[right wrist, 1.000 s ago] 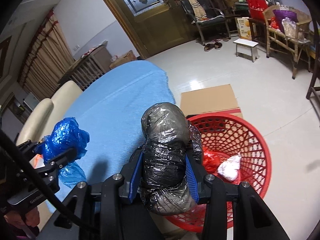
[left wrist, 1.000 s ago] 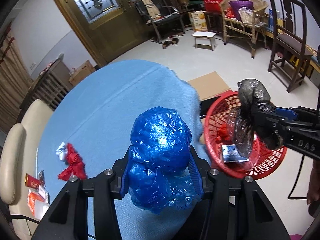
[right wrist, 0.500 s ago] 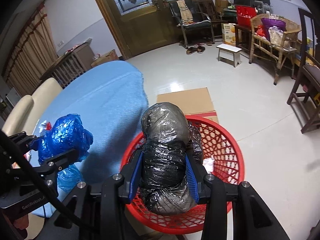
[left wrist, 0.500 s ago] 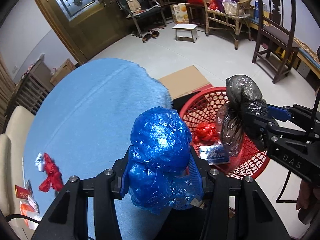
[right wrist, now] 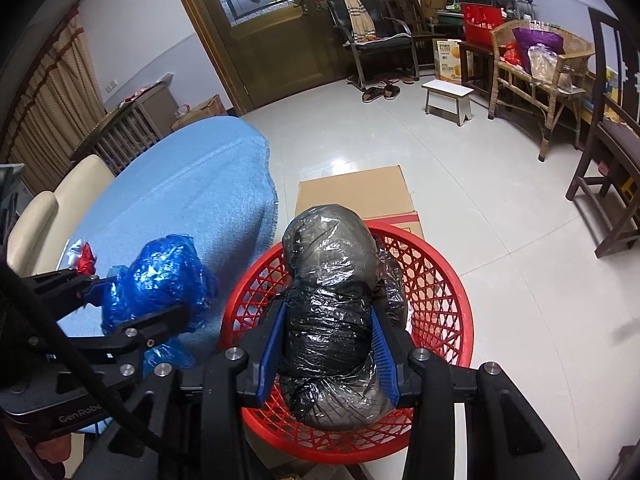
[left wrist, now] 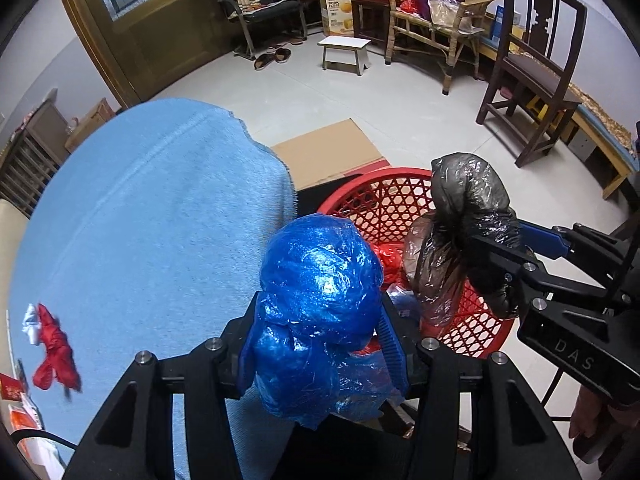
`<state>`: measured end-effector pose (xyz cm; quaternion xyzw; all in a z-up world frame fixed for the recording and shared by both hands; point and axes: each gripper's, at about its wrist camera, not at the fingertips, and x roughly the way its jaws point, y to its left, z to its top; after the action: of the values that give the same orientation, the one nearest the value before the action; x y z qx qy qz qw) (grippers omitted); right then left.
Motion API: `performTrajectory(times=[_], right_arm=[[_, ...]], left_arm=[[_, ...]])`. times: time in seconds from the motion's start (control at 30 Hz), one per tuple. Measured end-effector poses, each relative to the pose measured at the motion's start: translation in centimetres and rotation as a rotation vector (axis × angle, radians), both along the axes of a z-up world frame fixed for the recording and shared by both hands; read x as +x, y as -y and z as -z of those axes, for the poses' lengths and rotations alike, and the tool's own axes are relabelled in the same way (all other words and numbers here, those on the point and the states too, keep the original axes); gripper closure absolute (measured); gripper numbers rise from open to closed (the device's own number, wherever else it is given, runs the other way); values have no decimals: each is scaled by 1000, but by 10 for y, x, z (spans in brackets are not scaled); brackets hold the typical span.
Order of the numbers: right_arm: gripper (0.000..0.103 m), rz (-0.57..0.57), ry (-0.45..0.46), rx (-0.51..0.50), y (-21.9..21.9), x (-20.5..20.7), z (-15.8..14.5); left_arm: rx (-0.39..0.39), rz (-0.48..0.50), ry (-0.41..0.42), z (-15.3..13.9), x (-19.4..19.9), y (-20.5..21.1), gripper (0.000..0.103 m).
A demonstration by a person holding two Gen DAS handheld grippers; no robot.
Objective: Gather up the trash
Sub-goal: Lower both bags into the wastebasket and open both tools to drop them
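Red scrap (left wrist: pixel 54 360) on bench (left wrist: pixel 140 220), far left, blurred. Left tongs (left wrist: pixel 320 348) pinch the blue bag (left wrist: pixel 320 292) at the bench edge, hiding their tips. Red basket (right wrist: pixel 448 292) on the floor; contents mostly hidden. Right tongs (right wrist: pixel 330 344) clamp the black bag (right wrist: pixel 332 280) over it.

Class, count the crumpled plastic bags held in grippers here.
2: a crumpled blue plastic bag in the left gripper, a crumpled black plastic bag in the right gripper.
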<state>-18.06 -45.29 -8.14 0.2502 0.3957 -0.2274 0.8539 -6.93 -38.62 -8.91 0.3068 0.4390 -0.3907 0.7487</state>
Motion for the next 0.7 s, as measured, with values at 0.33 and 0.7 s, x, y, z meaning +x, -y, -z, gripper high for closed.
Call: performTrajectory(times=[0.33,0.7], right_arm=[[58,8,-12,10,0,6,1],[53,12,-12,24,2,7,0]], left_arm=[[-44,8,-18,-1,3,-3,44],[-58,-66,2,-8,13,-39,44]])
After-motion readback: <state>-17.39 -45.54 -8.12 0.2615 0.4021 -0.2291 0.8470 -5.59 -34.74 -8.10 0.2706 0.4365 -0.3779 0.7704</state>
